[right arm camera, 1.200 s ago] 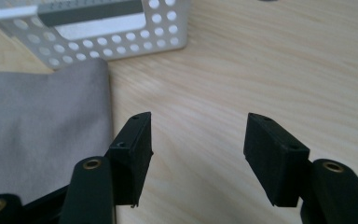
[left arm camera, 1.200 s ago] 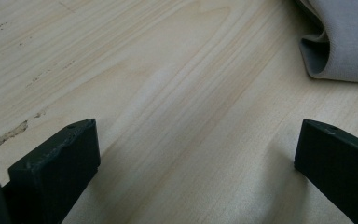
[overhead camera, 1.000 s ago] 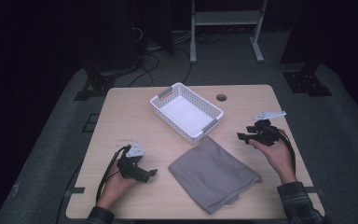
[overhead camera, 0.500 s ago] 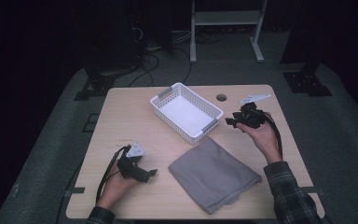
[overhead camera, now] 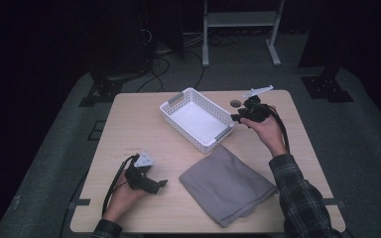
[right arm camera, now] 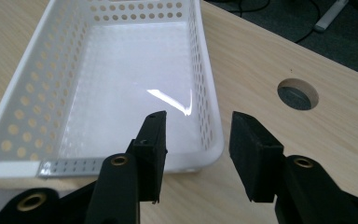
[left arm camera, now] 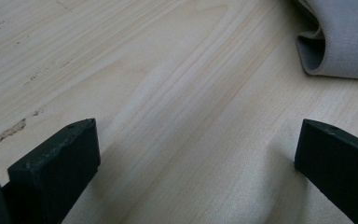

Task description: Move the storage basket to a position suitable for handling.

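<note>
An empty white perforated basket (overhead camera: 198, 119) stands at the table's middle back. In front of it lies a folded grey cloth (overhead camera: 226, 183). My right gripper (overhead camera: 238, 118) hovers at the basket's right end, open; in the right gripper view the jaws (right arm camera: 198, 140) frame the corner of the basket (right arm camera: 32, 93), and contact cannot be told. My left gripper (overhead camera: 159, 184) rests low at the table's front left, pointing toward the cloth. In the left gripper view its jaws (left arm camera: 196, 149) stand wide open over bare wood, with a fold of the cloth (left arm camera: 340, 37) ahead at upper right.
The light wooden table (overhead camera: 139, 124) has a round cable hole (overhead camera: 235, 103) just behind the right gripper, also seen beside the basket (right arm camera: 298, 93). Dark floor, cables and a white stand (overhead camera: 238, 20) lie beyond the far edge.
The right hand has carried its gripper from the table's right side leftward and farther back, up to the basket's end. The left gripper and the cloth have stayed put.
</note>
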{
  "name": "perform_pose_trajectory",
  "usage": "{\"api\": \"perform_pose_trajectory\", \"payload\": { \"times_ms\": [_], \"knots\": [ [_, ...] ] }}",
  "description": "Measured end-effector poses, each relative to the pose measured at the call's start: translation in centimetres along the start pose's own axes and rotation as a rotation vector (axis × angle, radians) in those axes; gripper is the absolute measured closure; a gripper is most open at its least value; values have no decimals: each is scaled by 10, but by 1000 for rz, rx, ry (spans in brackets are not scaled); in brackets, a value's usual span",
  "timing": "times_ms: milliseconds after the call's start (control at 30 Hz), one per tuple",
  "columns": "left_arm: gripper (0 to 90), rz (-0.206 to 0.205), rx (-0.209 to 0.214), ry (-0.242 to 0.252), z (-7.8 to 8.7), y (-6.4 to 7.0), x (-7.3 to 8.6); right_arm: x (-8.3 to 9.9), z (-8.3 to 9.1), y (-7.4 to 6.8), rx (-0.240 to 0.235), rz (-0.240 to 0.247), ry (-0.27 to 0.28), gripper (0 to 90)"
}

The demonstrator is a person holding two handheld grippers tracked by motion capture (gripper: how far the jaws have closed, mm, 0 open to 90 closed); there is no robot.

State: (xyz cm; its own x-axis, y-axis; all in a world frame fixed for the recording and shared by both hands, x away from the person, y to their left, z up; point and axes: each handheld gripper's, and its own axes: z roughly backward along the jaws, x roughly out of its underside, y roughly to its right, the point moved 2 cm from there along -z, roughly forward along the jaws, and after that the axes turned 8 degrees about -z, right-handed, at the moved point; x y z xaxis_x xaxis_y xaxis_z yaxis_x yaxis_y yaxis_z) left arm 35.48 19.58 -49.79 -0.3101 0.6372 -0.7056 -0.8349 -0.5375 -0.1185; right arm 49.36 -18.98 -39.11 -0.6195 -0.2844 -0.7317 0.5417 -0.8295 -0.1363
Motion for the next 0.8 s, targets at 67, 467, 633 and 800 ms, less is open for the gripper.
{"api": "perform_pose_trajectory", "payload": {
  "times_ms": [67, 467, 633, 800],
  "knots": [
    [0, 0, 0, 0, 0, 0, 0, -5, -7, 1, 2, 7, -7, 567],
    [0, 2, 0, 2, 0, 0, 0, -14, -41, 8, 32, 5, -61, 621],
    [0, 2, 0, 2, 0, 0, 0, -13, -52, 10, 37, -8, -86, 690],
    [0, 0, 0, 0, 0, 0, 0, -12, -58, 12, 44, -14, -109, 771]
  ]
}}
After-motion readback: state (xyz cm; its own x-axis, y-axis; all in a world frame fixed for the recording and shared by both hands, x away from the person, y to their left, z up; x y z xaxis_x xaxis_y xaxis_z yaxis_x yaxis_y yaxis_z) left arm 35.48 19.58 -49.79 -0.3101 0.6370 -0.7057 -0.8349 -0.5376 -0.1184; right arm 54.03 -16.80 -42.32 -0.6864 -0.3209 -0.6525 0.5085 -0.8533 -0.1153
